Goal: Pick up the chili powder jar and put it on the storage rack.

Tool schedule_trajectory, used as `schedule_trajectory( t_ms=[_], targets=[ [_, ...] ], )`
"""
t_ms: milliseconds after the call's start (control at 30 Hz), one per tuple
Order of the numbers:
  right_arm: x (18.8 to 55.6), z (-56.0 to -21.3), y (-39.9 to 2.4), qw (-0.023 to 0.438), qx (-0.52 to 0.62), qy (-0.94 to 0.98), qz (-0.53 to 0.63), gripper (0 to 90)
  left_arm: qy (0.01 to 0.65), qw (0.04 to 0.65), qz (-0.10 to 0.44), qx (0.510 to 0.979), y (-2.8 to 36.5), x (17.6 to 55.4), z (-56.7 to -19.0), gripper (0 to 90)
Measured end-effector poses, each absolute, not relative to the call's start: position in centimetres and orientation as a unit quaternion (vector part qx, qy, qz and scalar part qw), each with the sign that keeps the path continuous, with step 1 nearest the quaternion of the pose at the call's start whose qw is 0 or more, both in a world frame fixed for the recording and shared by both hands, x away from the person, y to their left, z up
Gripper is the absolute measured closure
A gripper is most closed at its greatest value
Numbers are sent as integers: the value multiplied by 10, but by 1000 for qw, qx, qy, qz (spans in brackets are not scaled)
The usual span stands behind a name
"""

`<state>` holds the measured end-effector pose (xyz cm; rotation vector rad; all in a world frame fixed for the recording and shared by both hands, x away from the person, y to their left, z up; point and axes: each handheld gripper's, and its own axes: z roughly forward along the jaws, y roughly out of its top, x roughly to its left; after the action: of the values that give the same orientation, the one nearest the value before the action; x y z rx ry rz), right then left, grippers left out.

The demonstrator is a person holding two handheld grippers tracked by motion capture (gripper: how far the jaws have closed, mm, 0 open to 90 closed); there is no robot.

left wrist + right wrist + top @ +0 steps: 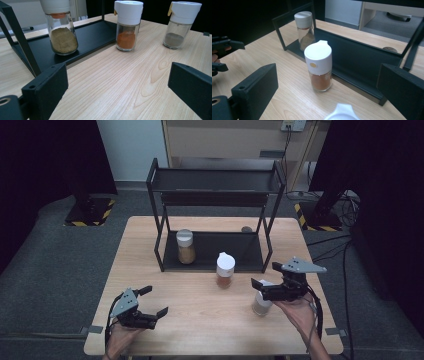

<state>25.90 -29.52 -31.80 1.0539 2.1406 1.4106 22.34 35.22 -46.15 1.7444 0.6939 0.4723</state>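
1. A light wooden rectangular table [150,265] is seen on a grey carpeted floor [50,270].
2. A black metal two-tier rack [215,180] is set at the far middle of the table, its lower tray [92,37] resting on the wood.
3. The left gripper [152,305] is held low at the near left, above the bare tabletop; its jaws are spread wide apart with nothing between them.
4. The right gripper [264,276] is held at the near right, directly over the grey-powder jar; its jaws are likewise wide apart and closed on nothing.
5. A glass jar of tan powder with a round white lid [185,246] is stood upright on the left of the lower tray.
6. A glass jar of orange powder with a white flip cap [225,270] is stood upright on the table just in front of the rack.
7. A glass jar of grey powder with a white flip cap [261,304] is stood on the table to the right of the orange one, well apart from it.
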Motion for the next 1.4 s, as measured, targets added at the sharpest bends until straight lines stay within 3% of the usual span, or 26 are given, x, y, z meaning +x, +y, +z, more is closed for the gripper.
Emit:
schedule_trajectory(
  t_ms=[600, 1400],
  targets=[
    [291, -301, -242, 176, 368, 783, 470, 40, 293, 569, 201, 742, 353, 223, -462, 19],
    [335, -307, -169, 195, 407, 800, 395, 51, 289, 571, 199, 742, 354, 224, -462, 20]
  ],
)
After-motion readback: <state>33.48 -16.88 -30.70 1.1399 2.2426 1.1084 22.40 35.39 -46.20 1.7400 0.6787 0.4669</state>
